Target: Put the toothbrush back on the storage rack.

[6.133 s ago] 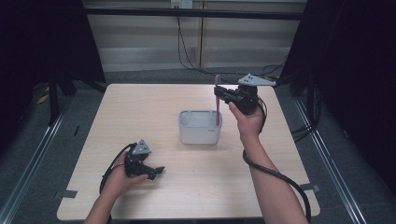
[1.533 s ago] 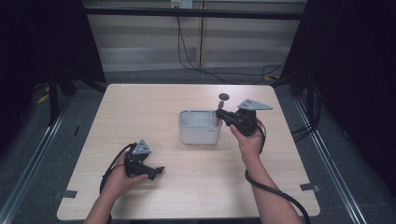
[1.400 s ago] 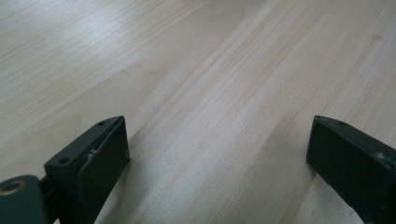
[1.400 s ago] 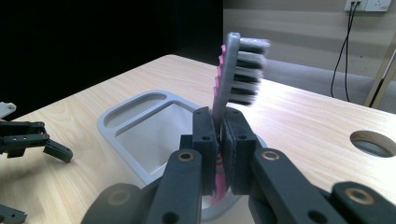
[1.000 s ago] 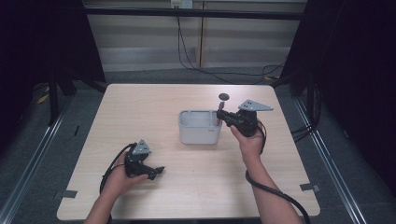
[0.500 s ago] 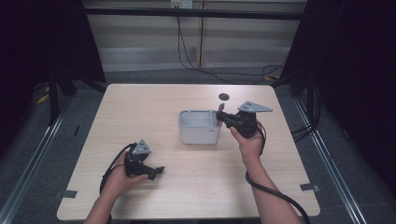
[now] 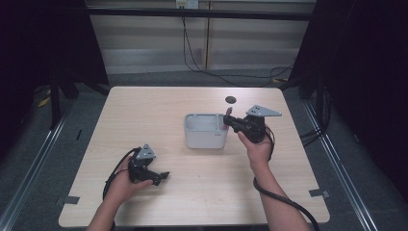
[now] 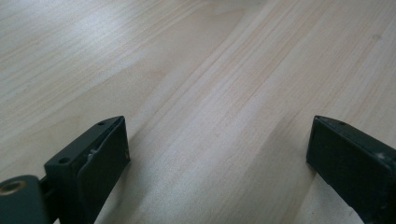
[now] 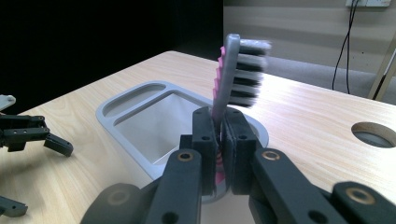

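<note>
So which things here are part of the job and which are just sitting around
In use:
- toothbrush, pinched upright in the right gripper
- grey holder, just under the brush

Idle:
- left gripper, open, resting on the table
- round hole in the tabletop
- cables on the floor behind

Matt pale wood table (image 7: 144,115), smooth grey plastic holder (image 7: 204,137), bristled plastic toothbrush (image 9: 229,70)

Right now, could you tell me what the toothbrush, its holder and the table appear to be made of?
Toothbrush: likely plastic, grey neck with pink ridged backing and dark bristles.
Toothbrush holder: probably smooth moulded plastic, matte grey, rounded rims; ceramic is possible.
Table: pale wood or wood-look laminate, visible grain lines, slight sheen.
</note>
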`<state>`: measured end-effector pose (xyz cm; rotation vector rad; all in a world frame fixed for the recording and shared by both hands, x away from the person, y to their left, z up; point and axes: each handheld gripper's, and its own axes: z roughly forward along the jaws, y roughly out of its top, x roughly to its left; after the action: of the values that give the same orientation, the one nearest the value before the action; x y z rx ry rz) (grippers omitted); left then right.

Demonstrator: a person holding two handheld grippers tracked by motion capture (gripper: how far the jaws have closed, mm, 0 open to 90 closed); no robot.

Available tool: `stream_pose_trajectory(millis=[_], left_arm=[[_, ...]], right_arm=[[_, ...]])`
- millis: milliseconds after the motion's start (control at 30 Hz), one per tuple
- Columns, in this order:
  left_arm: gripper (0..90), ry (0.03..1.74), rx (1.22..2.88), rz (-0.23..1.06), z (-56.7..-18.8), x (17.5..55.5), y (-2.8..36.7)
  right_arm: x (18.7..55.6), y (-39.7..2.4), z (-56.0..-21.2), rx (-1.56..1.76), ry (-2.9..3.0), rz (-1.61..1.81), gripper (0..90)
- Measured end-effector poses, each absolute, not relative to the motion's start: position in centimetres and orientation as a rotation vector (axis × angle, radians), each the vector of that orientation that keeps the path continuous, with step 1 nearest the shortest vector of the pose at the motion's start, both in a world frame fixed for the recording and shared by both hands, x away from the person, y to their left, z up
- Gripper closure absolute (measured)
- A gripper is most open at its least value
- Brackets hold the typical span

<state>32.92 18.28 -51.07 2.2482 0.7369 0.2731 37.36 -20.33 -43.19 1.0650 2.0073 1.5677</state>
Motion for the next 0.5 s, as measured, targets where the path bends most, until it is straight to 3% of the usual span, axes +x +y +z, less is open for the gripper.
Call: stream_pose_trajectory(millis=[500], left_arm=[[5.4, 0.737, 2.248, 0.273, -51.07, 32.92, 18.28]], right_arm=[[37.38, -20.32, -43.14, 1.071, 2.001, 1.572, 76.0]])
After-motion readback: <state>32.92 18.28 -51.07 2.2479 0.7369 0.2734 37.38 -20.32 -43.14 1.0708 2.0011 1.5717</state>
